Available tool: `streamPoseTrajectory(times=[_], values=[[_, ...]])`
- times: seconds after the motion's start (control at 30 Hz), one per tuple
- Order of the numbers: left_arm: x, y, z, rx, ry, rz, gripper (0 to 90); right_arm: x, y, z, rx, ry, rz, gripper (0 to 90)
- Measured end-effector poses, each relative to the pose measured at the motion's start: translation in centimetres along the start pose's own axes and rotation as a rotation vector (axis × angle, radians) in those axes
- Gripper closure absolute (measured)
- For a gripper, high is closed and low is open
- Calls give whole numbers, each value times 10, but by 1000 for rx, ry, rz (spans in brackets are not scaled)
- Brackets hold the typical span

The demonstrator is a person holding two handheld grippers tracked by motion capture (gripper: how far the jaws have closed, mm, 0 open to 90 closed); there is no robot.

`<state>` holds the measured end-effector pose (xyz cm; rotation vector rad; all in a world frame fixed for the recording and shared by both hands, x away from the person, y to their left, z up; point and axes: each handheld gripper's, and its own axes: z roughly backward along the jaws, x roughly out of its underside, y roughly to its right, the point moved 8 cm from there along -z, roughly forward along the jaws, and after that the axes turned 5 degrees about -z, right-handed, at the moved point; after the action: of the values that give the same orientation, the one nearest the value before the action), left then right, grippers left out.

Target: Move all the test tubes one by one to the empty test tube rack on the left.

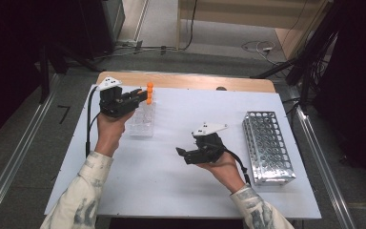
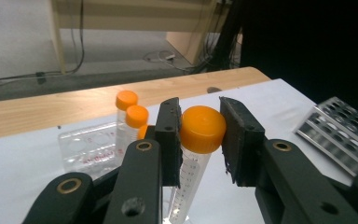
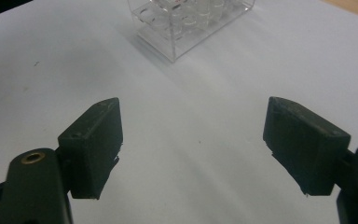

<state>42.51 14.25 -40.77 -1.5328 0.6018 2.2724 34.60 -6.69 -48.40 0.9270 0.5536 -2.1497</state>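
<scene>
Here, the left tool (image 2: pixel 199 140) is clamping an orange-capped tube (image 2: pixel 202 129) by its cap, just above the clear rack (image 1: pixel 142 119) at the worktop's (image 1: pixel 181 191) far left. The left gripper view is showing the cap pinched between the jaws and two more capped tubes (image 2: pixel 131 112) standing in the rack behind (the high view is giving only orange dots there). The right tool (image 3: pixel 191 149) is hovering over bare worktop, jaws wide apart. A metal rack (image 1: pixel 268 145) is lying at the right.
</scene>
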Motion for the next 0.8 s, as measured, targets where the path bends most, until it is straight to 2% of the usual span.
streamPoseTrajectory(times=[0.17, 0.33, 0.6, 0.67, 0.8], values=[[4, -4, -7, -8, -10, 7, 702, 1, 0, 0, -6, 3, -3, 182], [11, -2, -13, -37, -47, -40, 701, 1, 0, 1, -11, 7, -10, 182], [38, 2, -23, -81, -105, -100, 700, 3, 1, 2, -11, 7, -17, 182], [40, 3, -24, -80, -89, -97, 699, 3, 1, 2, -11, 7, -17, 182], [40, 4, -24, -88, -91, -106, 700, 3, 2, 2, -10, 9, -17, 182]])
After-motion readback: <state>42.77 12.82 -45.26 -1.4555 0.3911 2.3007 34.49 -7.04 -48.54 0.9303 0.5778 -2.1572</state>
